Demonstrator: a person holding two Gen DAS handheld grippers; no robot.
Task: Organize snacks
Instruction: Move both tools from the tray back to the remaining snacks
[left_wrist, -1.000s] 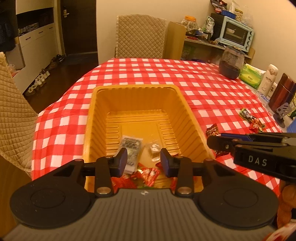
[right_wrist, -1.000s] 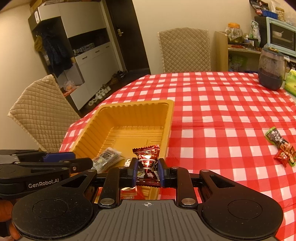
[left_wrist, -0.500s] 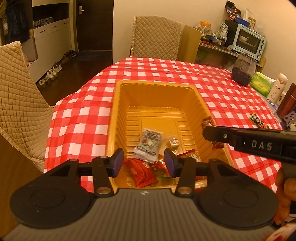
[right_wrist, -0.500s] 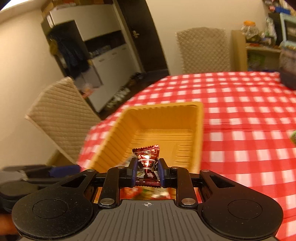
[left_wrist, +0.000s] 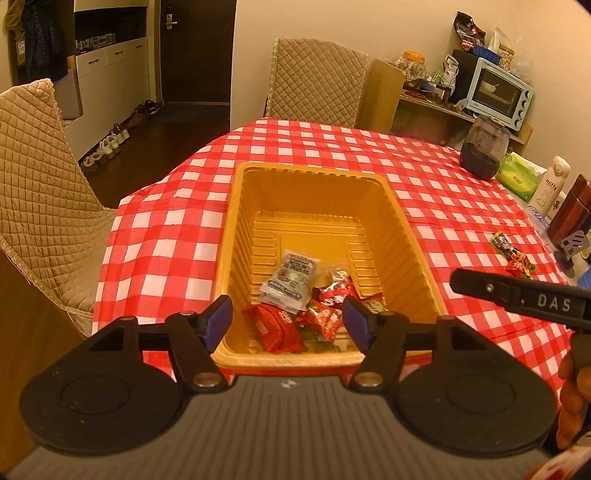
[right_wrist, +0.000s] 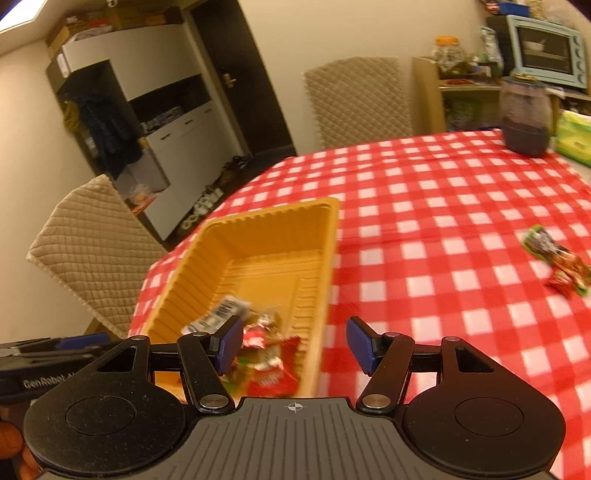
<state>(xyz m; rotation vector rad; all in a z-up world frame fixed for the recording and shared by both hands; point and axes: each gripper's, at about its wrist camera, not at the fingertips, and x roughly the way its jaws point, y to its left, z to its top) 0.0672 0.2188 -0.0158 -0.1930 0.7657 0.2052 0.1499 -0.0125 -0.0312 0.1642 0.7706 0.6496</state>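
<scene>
Left gripper (left_wrist: 287, 321): jaws parted to a middling gap and just now widening, nothing between the blue pads; it hangs over the near end of the yellow tray (left_wrist: 334, 176)
Right gripper (right_wrist: 294, 345): jaws have just sprung apart to about the same gap and hold nothing; the brown candy it carried is no longer between its pads and seems to have dropped among the wrappers below, though blur hides which piece it is
Step in hand: release over the tray, judged finished for both hands
Doing it well: keep the jaws wide while drawing back, so no wrapper clings to a pad; lift clear of the tray's near wall before swinging away, since that thin plastic would slide on the cloth if nudged
Next reach: the loose snacks (right_wrist: 556, 258) on the checked tablecloth (right_wrist: 443, 229) look like the remaining work; I would come at them low and from the side, pinching a crimped end, not the flat face
Tray contents: a silver-white sachet (left_wrist: 291, 278) lying flat toward the middle, a red packet (left_wrist: 275, 326) against the near wall, several red and silver candy wrappers (left_wrist: 328, 306) heaped beside it; the far half is bare
Tray position: near the table corner, well apart from the loose snacks
Other vessels: a dark jar (left_wrist: 484, 147) at the far edge, contents unclear
</scene>
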